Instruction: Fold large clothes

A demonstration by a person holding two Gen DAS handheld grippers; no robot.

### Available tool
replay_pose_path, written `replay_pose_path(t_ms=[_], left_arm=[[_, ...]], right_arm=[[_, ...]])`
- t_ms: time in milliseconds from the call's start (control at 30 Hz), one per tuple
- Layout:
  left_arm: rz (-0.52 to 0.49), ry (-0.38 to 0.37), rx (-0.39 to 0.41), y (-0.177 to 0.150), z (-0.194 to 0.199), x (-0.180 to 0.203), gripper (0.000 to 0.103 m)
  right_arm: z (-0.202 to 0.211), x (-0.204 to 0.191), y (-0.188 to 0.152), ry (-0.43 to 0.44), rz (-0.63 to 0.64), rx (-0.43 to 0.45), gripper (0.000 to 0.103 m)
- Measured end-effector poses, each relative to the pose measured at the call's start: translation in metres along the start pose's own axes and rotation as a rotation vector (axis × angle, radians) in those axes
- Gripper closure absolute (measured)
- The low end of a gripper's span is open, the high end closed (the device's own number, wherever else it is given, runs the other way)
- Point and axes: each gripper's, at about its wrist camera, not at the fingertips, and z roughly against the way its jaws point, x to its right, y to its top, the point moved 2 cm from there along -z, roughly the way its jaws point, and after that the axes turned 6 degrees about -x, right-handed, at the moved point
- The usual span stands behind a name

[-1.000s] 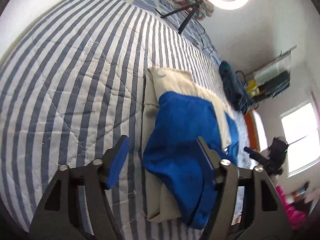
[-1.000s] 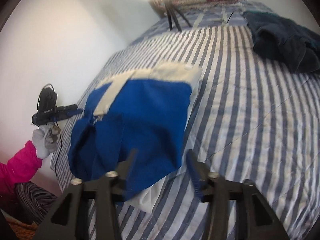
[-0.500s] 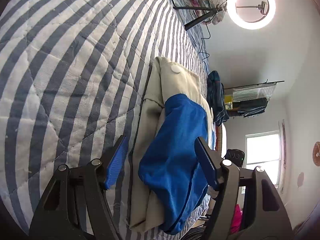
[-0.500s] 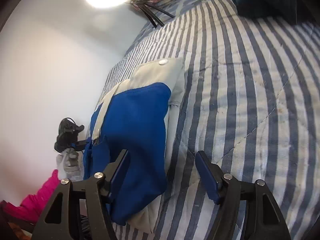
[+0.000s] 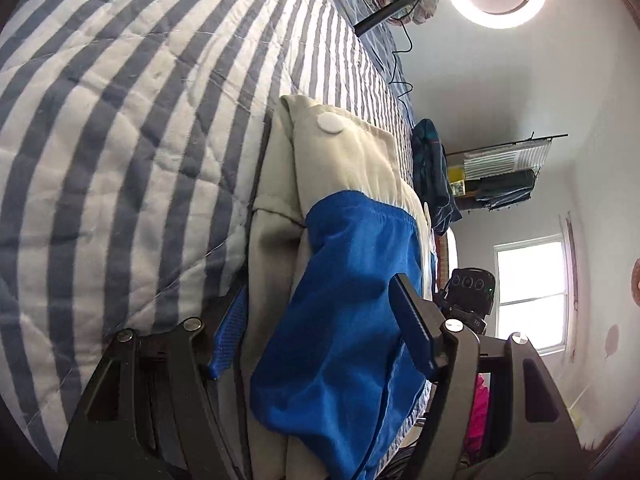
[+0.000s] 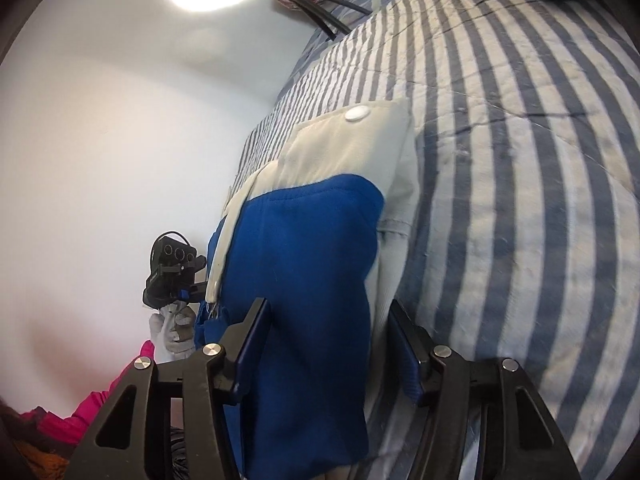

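On striped quilt [image 5: 120, 128], folded blue/cream garment [image 5: 340, 300] sits btwn left fingers [image 5: 230, 328], open; right fingers [image 6: 402, 344] closing round it.

I see one garment [image 5: 348, 300], blue and cream, folded into a compact thick bundle. Blue panel lies uppermost; cream layers show beneath and at the far end, bearing a white round patch [image 5: 330, 123]. It lies flat on the striped bed.

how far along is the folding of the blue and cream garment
Partly done: the garment already lies as a narrow folded stack on the striped quilt. In hand: left gripper open around its near end, right gripper closing around it, nothing pinched yet. Left: gripping and another fold.
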Motion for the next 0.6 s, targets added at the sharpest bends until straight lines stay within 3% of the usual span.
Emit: replay_pose_path(t_ms=[267, 433, 600], left_arm=[[-0.047, 0.080, 0.004, 0.004, -0.022, 0.020, 0.033], [-0.098, 0.172, 0.023, -0.002, -0.023, 0.036, 0.045], [-0.152, 0.245, 0.049, -0.008, -0.024, 0.055, 0.057]], right_arm=[[-0.013, -0.008, 0.003, -0.025, 0.009, -0.006, 0.046], [-0.018, -0.019, 0.004, -0.084, 0.025, -0.010, 0.062], [-0.025, -0.046, 0.008, -0.176, 0.074, 0.003, 0.070]])
